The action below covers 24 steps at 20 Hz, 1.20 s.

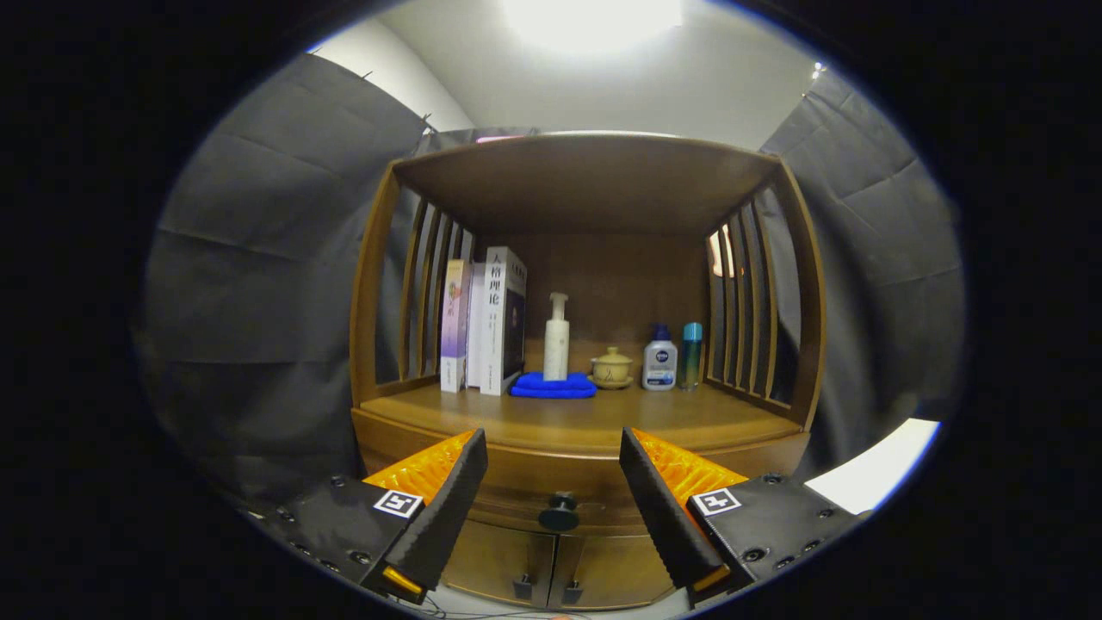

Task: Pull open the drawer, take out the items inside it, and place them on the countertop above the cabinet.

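1. The claw (pixel 553 495) is hovering low in the frame with its two fingers spread wide, pinching nothing.
2. The drawer (pixel 560 482) is sitting shut at lower centre, its round dark knob (pixel 560 513) showing between the fingers and just beyond them, untouched.
3. Under the drawer, two cabinet doors (pixel 555 564) are meeting at a pair of small dark handles at the bottom centre.
4. Above the drawer, the wooden table (pixel 585 420) is carrying a row along its back: upright books (pixel 486 323) at centre left, a white pump bottle (pixel 557 337) standing on a folded blue cloth (pixel 553 386), a small lidded cup (pixel 611 368), a white bottle with a blue cap (pixel 660 358) and a teal bottle (pixel 691 354) at centre right.
5. Slatted wooden sides and a wooden roof are enclosing that surface.
6. Dark cloth is hanging on both sides, and a bright ceiling light is glaring at top centre.
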Available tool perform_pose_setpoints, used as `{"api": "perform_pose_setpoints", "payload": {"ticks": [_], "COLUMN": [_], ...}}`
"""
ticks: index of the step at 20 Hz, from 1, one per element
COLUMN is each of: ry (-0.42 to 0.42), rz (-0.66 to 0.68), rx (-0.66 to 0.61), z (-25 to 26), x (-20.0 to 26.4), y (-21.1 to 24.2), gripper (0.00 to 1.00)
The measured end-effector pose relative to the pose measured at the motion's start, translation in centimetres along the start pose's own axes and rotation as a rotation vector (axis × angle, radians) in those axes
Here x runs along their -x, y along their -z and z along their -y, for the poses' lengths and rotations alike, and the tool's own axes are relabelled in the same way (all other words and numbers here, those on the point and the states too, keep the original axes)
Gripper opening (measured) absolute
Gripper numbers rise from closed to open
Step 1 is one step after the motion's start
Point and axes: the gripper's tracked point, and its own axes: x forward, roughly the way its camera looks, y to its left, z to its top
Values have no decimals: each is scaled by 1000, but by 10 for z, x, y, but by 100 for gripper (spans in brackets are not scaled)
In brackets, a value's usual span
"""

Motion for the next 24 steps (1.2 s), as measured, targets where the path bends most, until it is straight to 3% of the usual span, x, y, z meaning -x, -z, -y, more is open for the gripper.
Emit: {"api": "perform_pose_setpoints", "payload": {"ticks": [13, 24], "ry": [32, 65], "rz": [-165, -290], "rx": [-80, -129], "z": [1, 6], "x": [-64, -78], "y": [79, 130], "gripper": [98, 55]}}
